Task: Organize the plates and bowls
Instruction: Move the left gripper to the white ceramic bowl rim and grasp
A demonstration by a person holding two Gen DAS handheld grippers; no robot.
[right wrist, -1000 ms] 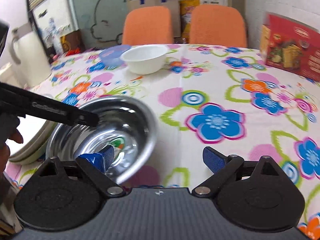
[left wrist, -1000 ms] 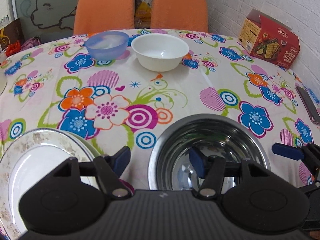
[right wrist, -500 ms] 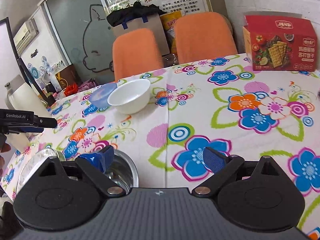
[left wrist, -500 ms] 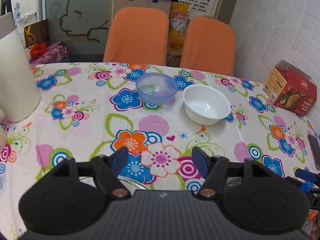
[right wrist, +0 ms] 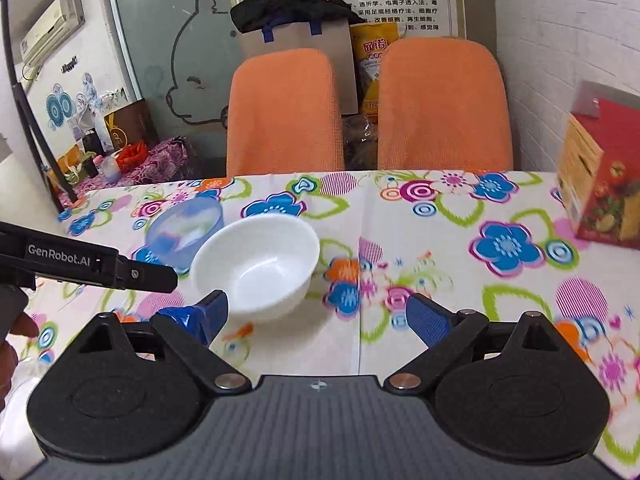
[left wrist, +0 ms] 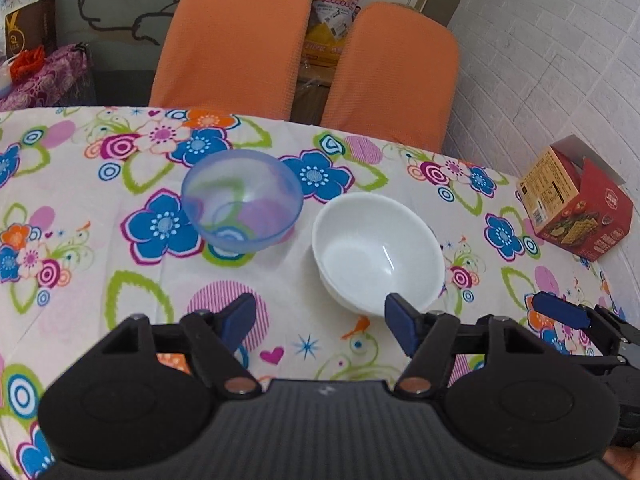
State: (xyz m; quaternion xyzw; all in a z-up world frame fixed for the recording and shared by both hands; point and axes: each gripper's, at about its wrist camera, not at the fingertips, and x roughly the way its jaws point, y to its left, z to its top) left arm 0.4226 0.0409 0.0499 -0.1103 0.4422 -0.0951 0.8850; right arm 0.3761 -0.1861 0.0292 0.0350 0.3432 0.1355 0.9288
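Jaws parted on both grippers — left gripper (left wrist: 320, 316), right gripper (right wrist: 316, 312), white bowl (right wrist: 256, 268) upright

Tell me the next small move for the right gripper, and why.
Probably ease the right gripper forward and a little left so its open jaws straddle the near rim of the white bowl. The bowl sits upright and empty just ahead, its left fingertip already beside the bowl's near wall, and nothing is held yet.
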